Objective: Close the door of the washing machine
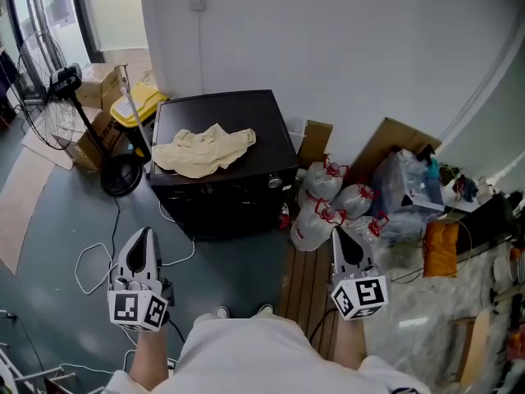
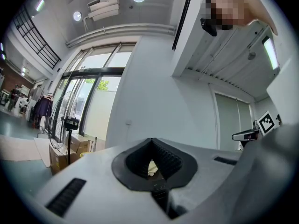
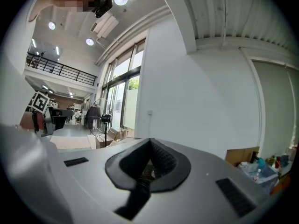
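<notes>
While both grippers hang well short of the washer (image 1: 221,195), bare floor (image 1: 49,220) lies before its front, with a loose cable (image 1: 94,261) at the left and bags (image 1: 324,203) crowding its right edge. The left gripper (image 1: 144,235) and right gripper (image 1: 338,235) each have jaws pressed together, empty. The washer is black and boxy, backed against the wall, with a cloth (image 1: 203,150) draped on top; its door is too dark to make out.

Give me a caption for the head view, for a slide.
Left gripper and right gripper, both shut, held short of a black washing machine with a cloth on top.
</notes>
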The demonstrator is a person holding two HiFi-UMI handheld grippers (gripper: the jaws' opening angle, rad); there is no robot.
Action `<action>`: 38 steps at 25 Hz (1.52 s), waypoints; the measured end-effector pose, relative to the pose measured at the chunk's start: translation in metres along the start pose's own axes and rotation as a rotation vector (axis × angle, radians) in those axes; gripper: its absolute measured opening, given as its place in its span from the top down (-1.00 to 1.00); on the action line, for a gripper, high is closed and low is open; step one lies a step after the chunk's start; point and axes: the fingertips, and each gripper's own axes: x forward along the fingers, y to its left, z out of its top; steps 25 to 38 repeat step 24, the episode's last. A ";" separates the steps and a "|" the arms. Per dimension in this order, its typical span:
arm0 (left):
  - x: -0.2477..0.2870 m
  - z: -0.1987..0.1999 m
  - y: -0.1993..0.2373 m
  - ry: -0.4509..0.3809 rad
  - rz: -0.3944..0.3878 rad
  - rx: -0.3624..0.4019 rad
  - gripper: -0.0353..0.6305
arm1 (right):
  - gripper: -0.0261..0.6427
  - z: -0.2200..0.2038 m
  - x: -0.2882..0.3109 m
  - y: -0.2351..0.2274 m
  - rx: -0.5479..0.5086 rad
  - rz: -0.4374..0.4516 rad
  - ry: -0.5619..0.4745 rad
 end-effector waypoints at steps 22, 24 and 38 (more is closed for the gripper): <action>0.001 -0.001 0.020 -0.001 -0.010 -0.002 0.88 | 0.93 -0.002 0.018 0.031 0.008 0.022 0.000; 0.001 -0.002 0.024 -0.002 -0.006 -0.006 0.88 | 0.93 -0.002 0.023 0.036 0.004 0.031 0.000; 0.001 -0.002 0.024 -0.002 -0.006 -0.006 0.88 | 0.93 -0.002 0.023 0.036 0.004 0.031 0.000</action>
